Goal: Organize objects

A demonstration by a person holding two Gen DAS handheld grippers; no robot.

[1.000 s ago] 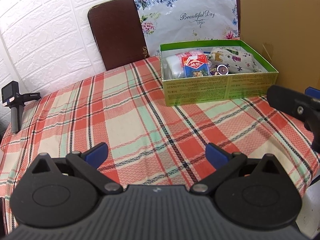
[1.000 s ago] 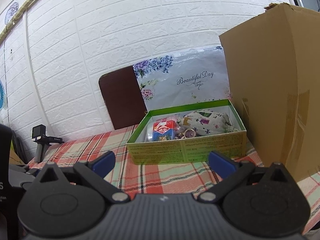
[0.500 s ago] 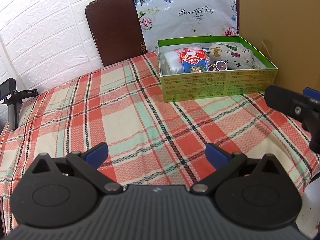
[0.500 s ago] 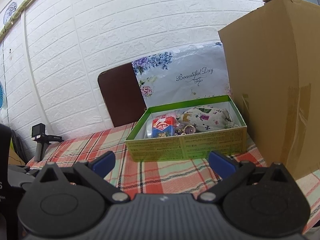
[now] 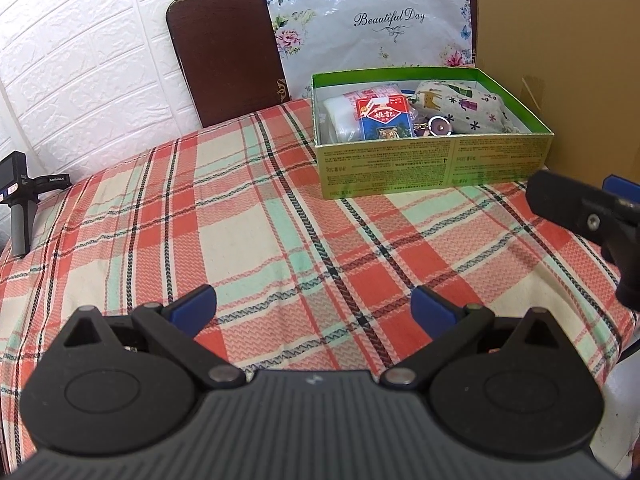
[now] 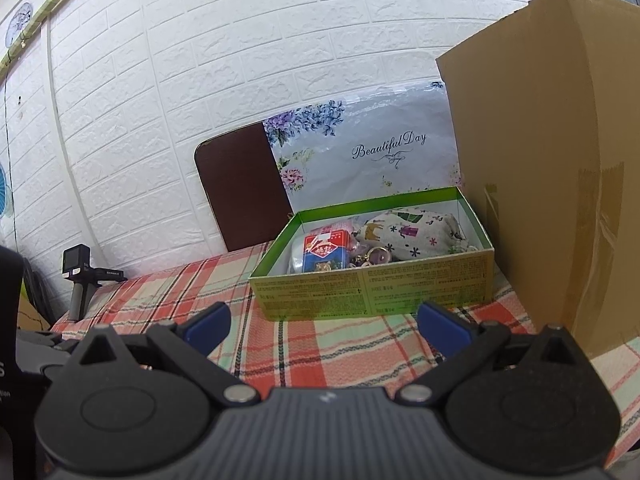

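Organizing, late stage (judged). The open green cardboard box (image 5: 434,168) stands at about 1 o'clock on the red-and-mint plaid tablecloth (image 5: 248,236), against the tall brown cardboard carton (image 6: 560,184). Inside lie a red-and-blue printed packet (image 5: 384,118), a white wrapped bundle (image 5: 340,118), a patterned cloth pouch (image 5: 460,106) and a small round metal keyring (image 5: 440,128). No loose item shows on the cloth, so the next move probably calls for checking or closing out. The left gripper (image 5: 312,306) hovers low over the cloth, jaws spread, holding nothing. The right gripper (image 6: 324,322), level, faces the box at 12 o'clock, jaws likewise spread and empty.
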